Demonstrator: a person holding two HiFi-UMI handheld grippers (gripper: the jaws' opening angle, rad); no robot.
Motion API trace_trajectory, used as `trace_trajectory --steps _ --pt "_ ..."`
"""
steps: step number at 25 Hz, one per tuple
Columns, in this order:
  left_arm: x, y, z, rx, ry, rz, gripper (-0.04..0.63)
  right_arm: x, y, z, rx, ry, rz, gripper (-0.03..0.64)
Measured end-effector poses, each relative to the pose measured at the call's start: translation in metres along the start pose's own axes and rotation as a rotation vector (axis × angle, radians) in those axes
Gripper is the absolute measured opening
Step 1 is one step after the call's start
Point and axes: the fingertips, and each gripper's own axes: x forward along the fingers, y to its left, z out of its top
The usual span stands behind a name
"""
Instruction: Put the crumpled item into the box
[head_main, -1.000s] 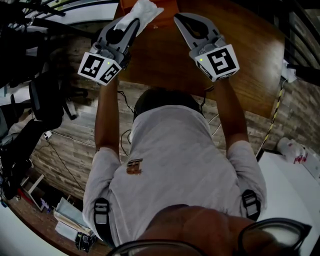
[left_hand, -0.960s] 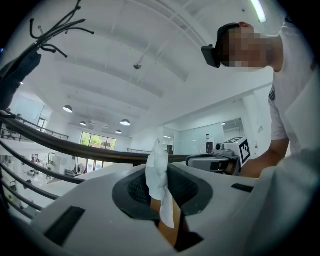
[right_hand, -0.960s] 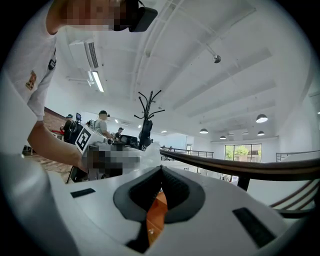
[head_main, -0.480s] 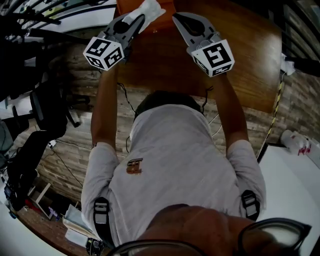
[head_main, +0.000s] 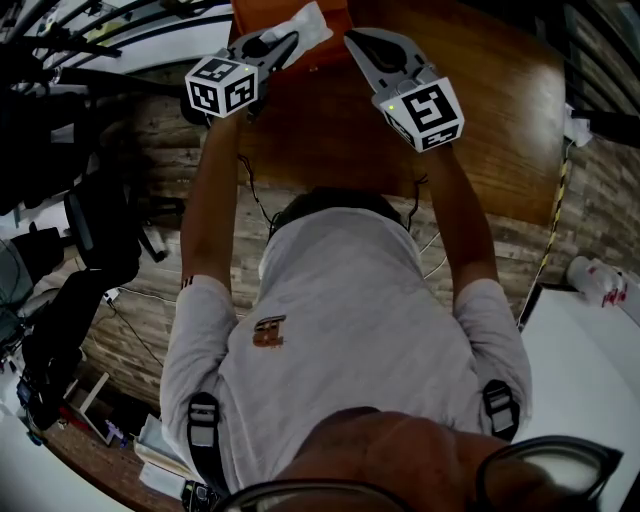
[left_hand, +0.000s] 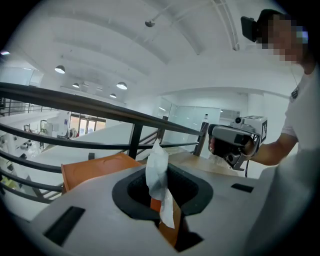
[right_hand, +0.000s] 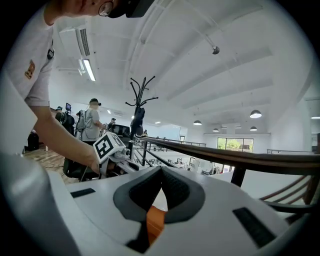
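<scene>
The crumpled item (head_main: 306, 22) is a white wad of paper, and my left gripper (head_main: 280, 42) is shut on it. It is held at the top of the head view, over the near edge of the orange box (head_main: 335, 14). In the left gripper view the white paper (left_hand: 157, 171) stands upright between the dark pads, with the orange box (left_hand: 95, 167) behind and below. My right gripper (head_main: 362, 40) hovers beside it to the right, jaws shut with nothing in them. In the right gripper view its tips (right_hand: 161, 176) meet, and orange shows below the gap.
The box rests on a brown wooden table (head_main: 490, 100). Dark metal railings (left_hand: 100, 107) run beyond the table. An office chair (head_main: 95, 220) stands on the plank floor at the left. The other hand's gripper (left_hand: 234, 142) is close on the right.
My left gripper has swung further forward and slightly right with the white paper, and its marker cube has turned. The right gripper has hardly moved.
</scene>
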Motion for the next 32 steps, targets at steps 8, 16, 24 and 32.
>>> trace_trajectory --steps 8,16,24,32 --pt "0.026 0.021 -0.027 -0.047 0.134 -0.027 0.077 0.007 -0.005 -0.007 0.004 0.019 -0.009 0.032" --pt "0.052 0.043 -0.045 -0.102 0.262 -0.016 0.077 0.014 -0.017 -0.015 0.015 0.029 -0.016 0.032" --pt "0.077 0.055 -0.066 -0.152 0.387 -0.041 0.077 0.022 -0.027 -0.026 0.019 0.045 -0.019 0.032" --pt "0.09 0.07 -0.088 -0.187 0.491 -0.011 0.077 0.026 -0.035 -0.033 0.025 0.051 -0.021 0.032"
